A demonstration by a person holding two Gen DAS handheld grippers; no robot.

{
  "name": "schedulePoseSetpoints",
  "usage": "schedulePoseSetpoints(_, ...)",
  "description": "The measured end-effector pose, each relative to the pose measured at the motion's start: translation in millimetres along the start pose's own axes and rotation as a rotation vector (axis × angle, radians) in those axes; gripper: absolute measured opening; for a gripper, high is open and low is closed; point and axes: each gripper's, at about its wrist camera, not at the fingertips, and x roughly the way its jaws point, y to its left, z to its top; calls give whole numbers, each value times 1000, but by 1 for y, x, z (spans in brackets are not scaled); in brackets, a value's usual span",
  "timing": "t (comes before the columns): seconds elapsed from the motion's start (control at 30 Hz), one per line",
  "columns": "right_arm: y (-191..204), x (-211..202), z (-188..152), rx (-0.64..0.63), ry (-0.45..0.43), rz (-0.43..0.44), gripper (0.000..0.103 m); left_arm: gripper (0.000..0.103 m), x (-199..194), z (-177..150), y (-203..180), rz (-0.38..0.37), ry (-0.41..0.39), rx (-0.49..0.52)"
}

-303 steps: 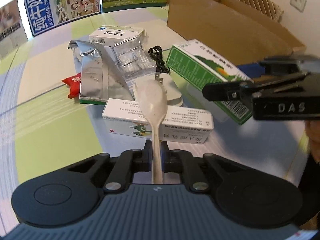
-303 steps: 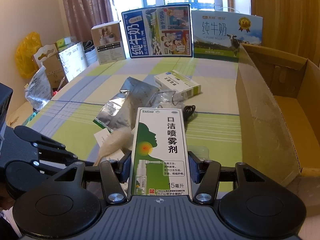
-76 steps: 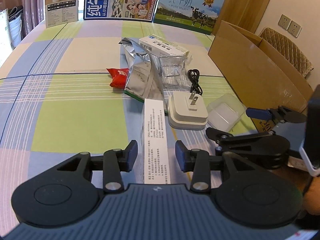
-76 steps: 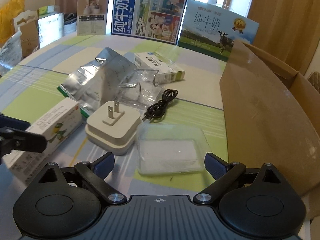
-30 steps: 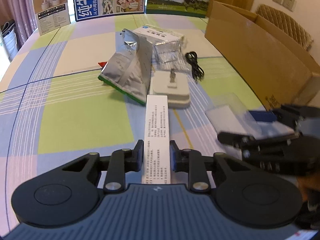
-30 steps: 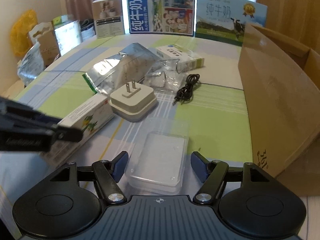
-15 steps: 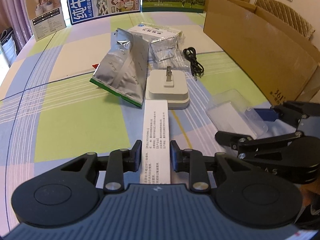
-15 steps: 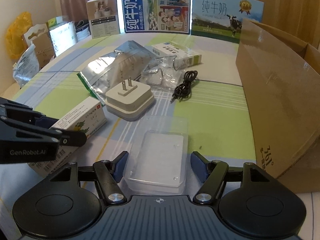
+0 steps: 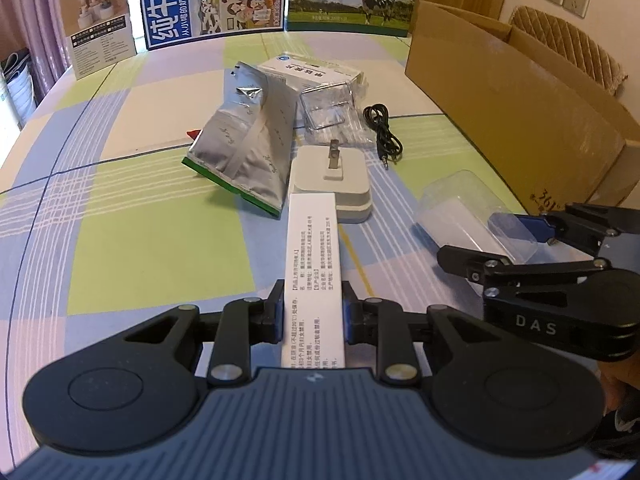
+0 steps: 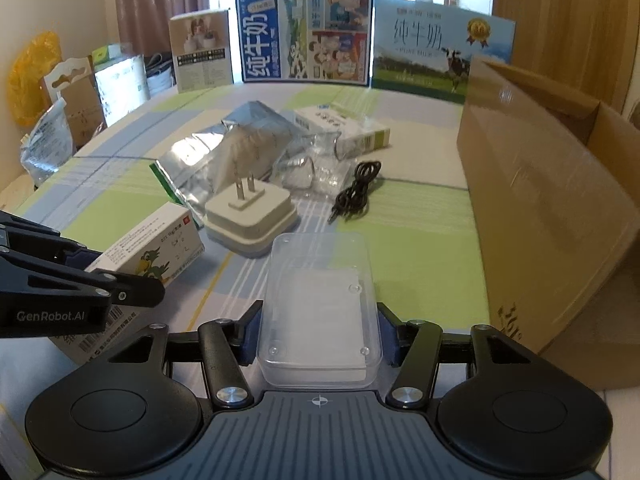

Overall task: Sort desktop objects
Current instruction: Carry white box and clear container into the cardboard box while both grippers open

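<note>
Right gripper jaws now closed on clear plastic case, previously open.

Black tongs, blue finger pads, silver screws, ribbed grey housing, "DAS" lettering

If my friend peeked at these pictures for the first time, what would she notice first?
Probably the two black grippers, each clamped on something: the left gripper holds a long white medicine box, and the right gripper holds a clear plastic case. Next she would spot the chunky white plug adapter just beyond them, and the big cardboard box on the right.
</note>
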Motion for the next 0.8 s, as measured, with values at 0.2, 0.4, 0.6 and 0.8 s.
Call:
schedulePoseSetpoints(0.2, 3, -12, -3, -6, -7, -6, 53, 21, -7, -1, 1, -3, -2, -11)
schedulePoseSetpoints(0.4, 7, -35, -3, 14, -20, -5, 53, 21, -26, 0, -8, 11, -33, -24)
schedulePoseSetpoints(0.6, 3, -68, 5, 46, -54, -3, 53, 21, -54, 1, -24, -6, -65, -32)
schedulePoseSetpoints(0.8, -5, -102, 15, 77, -102, -7, 53, 21, -83, 13, -46, -21, -111, -2)
